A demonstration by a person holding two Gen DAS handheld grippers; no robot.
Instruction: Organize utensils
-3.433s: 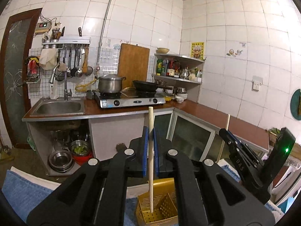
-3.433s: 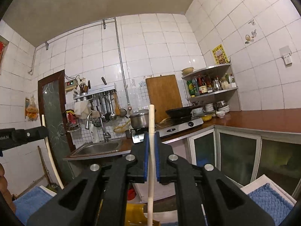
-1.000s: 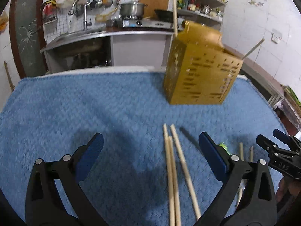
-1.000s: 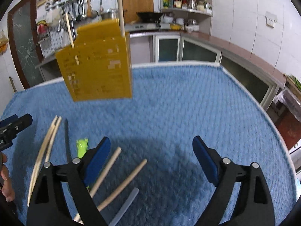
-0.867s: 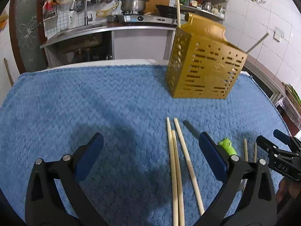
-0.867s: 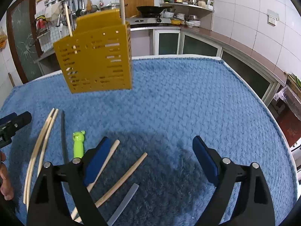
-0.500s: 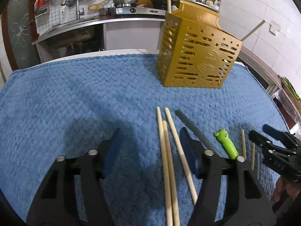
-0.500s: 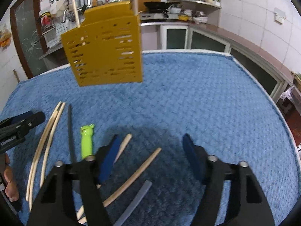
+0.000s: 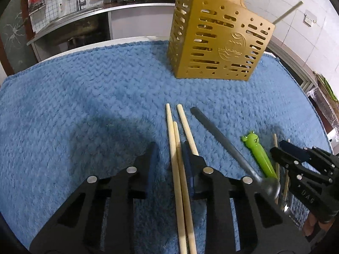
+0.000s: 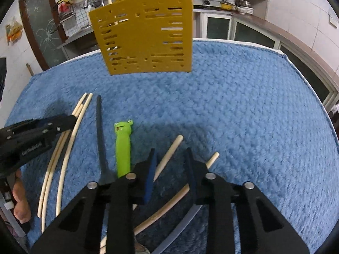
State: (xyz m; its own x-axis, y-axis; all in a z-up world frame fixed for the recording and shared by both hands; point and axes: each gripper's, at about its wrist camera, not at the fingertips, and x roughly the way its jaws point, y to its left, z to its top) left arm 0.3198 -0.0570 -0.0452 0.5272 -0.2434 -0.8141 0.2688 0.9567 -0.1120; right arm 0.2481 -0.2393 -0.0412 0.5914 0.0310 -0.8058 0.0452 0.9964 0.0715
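Note:
A gold slotted utensil holder [image 9: 216,42] [image 10: 146,36] stands on the blue towel mat [image 9: 84,105] [image 10: 243,116] with chopsticks sticking out of it. My left gripper [image 9: 170,150] [image 10: 72,120] hangs low over three pale chopsticks [image 9: 177,158]. Its jaws are closing, with two of the chopsticks between them and a gap still showing. My right gripper [image 10: 170,154] [image 9: 279,148] is closing too, around one short chopstick [image 10: 169,154], pads not pressing. A second chopstick [image 10: 213,157] runs under its right finger.
A grey-handled metal spoon [image 9: 220,141] [image 10: 100,135] and a green frog-handled utensil [image 9: 257,152] [image 10: 122,146] lie between the two grippers. A grey strip [image 10: 180,226] lies under my right gripper. Sink and stove counter [image 9: 89,14] stand behind the mat's far edge.
Both grippers came down from the holder, where each let go of a chopstick, and sank toward the mat. Their wide jaws have narrowed around the chopsticks lying there.

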